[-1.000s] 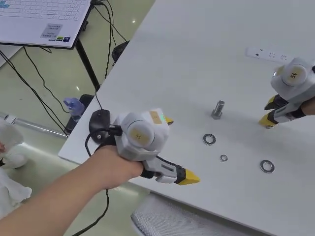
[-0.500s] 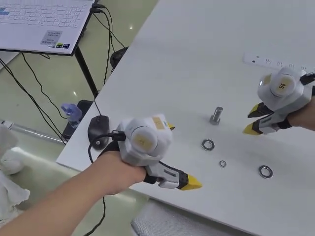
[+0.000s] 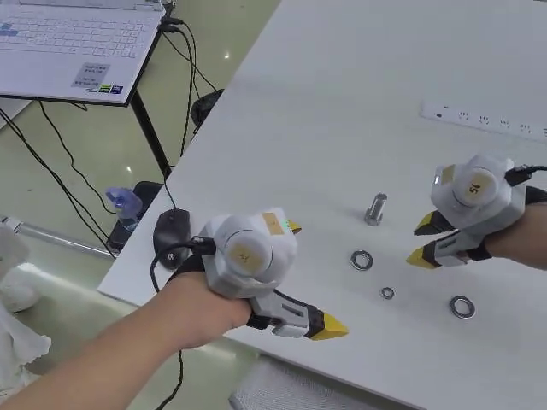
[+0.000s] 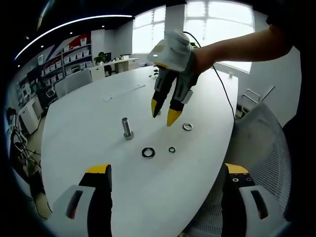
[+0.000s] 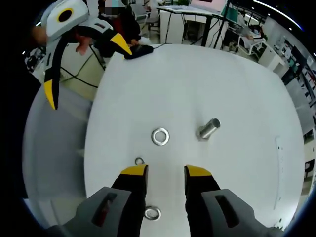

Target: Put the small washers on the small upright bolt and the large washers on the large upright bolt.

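One likely slip: the washers (image 3: 361,259) lie flat on the smooth table (image 3: 282,102), so jaw tips may skid one toward the near edge, or bump the upright bolt (image 3: 375,208) over. The right gripper (image 3: 417,243) hovers near them, jaws narrowly parted, empty; the left gripper (image 3: 314,277) is spread wide, empty. I count one bolt, two large washers (image 3: 462,306), and one small washer (image 3: 387,293) between them.

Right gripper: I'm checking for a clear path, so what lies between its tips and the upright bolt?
Nothing: bare white tabletop separates the right gripper from the upright bolt in the right gripper view; a large washer sits aside.
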Demonstrator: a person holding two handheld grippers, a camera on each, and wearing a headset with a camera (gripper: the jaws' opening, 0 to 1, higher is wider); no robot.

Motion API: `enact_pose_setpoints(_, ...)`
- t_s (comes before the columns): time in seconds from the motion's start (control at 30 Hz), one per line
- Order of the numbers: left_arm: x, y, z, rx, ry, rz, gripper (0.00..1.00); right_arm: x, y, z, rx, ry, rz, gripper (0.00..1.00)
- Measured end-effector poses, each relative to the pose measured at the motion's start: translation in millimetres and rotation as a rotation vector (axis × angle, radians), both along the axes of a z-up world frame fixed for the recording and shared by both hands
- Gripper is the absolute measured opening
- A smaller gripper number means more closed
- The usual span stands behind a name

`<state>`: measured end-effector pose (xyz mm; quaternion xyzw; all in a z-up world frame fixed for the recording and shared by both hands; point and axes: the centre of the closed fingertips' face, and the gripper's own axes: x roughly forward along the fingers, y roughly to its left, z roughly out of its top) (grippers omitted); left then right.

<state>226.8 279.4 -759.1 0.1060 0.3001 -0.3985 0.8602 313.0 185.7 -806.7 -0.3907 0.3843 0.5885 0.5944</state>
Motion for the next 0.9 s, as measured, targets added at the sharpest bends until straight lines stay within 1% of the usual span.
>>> enact_pose_setpoints(0.17,2.0,0.1,2.5,-0.007,-0.013,0.01,0.97,-14.8,0.1,-9.6,-0.004,0.025,0.002,0.31)
enact_pose_setpoints(0.27,-0.1,-0.5,0.6,-0.008,-0.001,0.008,0.96,-20.6,1.0,-13.3,-0.003,0.035,0.002,0.31)
enact_pose_setpoints(0.3,-0.5,-0.7,-0.2,-0.006,-0.003,0.006,0.96,-22.0,1.4,-14.6,-0.001,0.036,0.0,0.31)
enact_pose_setpoints(0.4,-2.6,-2.0,-1.0,-0.004,0.002,0.001,0.94,-24.2,2.4,-16.6,0.004,0.035,-0.004,0.31)
enact_pose_setpoints(0.47,-3.4,-1.7,-2.4,0.007,-0.003,-0.001,0.94,-25.9,2.2,-18.9,0.001,0.032,-0.001,0.31)
enact_pose_setpoints(0.57,-4.4,-1.6,-2.9,0.007,-0.001,-0.002,0.93,-25.6,1.5,-21.1,-0.002,0.032,-0.001,0.31)
enact_pose_setpoints(0.63,-4.8,-0.7,-4.2,0.016,0.001,-0.002,0.92,-26.3,1.3,-23.4,-0.003,0.033,-0.003,0.31)
enact_pose_setpoints(0.7,-5.9,1.5,-6.9,0.033,0.006,-0.004,0.9,-28.1,1.5,-27.0,-0.004,0.037,-0.003,0.31)
enact_pose_setpoints(0.9,-6.8,2.4,-8.3,0.034,0.006,-0.007,0.89,-33.4,2.4,-40.8,-0.013,0.043,-0.001,0.31)
